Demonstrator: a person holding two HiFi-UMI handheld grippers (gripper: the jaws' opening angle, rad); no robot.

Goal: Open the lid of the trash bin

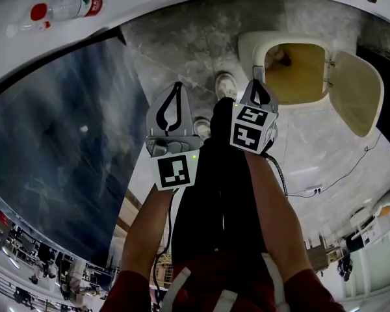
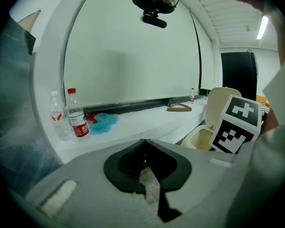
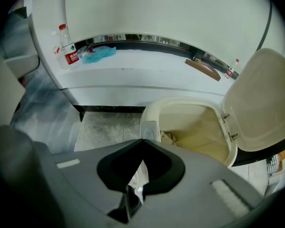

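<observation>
Bin mouth (image 1: 299,77) clear, lid (image 1: 357,93) aside

No word, brand or number can be read with certainty. The plastic bottle (image 2: 78,118) at the far left of the white tabletop (image 2: 147,120) wears a red label with white print, but the characters are too small and blurred to make out. The cubes on the left claw (image 1: 177,84) and right claw (image 1: 256,83) carry only black-and-white square marker patterns, no letters or digits.
</observation>
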